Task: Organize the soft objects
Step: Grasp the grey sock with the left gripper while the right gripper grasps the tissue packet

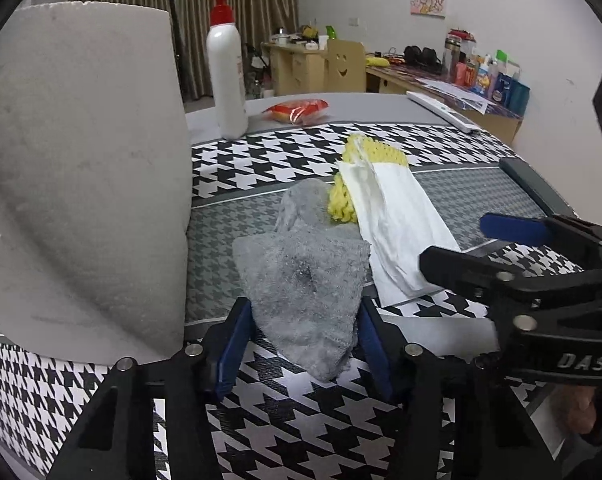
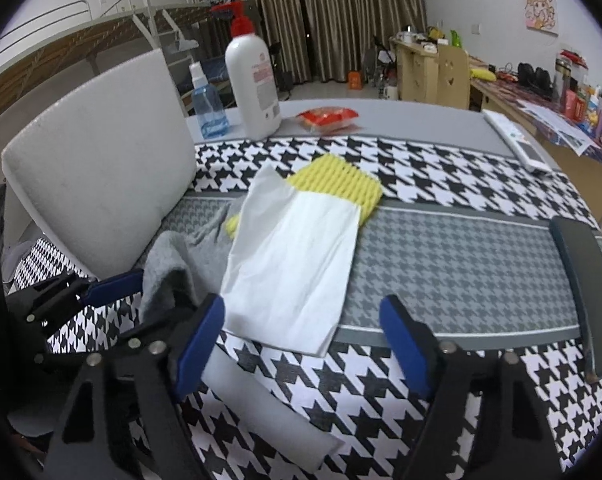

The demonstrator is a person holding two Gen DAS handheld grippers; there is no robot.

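Item: grey sock (image 1: pixel 305 280), soft knit with a fuzzy, pilled face and one darker patch near its middle; it lies crumpled on the houndstooth-patterned surface (image 1: pixel 301 420), its near end between the blue pads of the left gripper (image 1: pixel 301 344), its far end touching a yellow foam net (image 1: pixel 343 200) and lying just beside a white paper bag (image 1: pixel 397 216). Left gripper: clenched on the sock's near end, pads pressing the fabric from both sides. Right gripper (image 2: pixel 301 344): released, jaws wide apart with nothing between them, hovering at the near edge of the paper bag. Step in hand, as judged: lifting the sock clear of the pile so it can be set apart. To do it well, the grip should stay on a thick fold, not a single layer, since limp knit is likely to slide out; the lift should go up and toward the holder so the far end peels off the net without dragging the net or bag along. The large pale foam board (image 1: pixel 81 180) standing at the left is close, so a leftward swing risks brushing it. Adjacent: the net shows as a yellow lattice, partly tucked inside the flat bag. Beyond: a white pump bottle (image 1: pixel 227 76) and a red packet (image 1: pixel 297 111), well apart from the pile.
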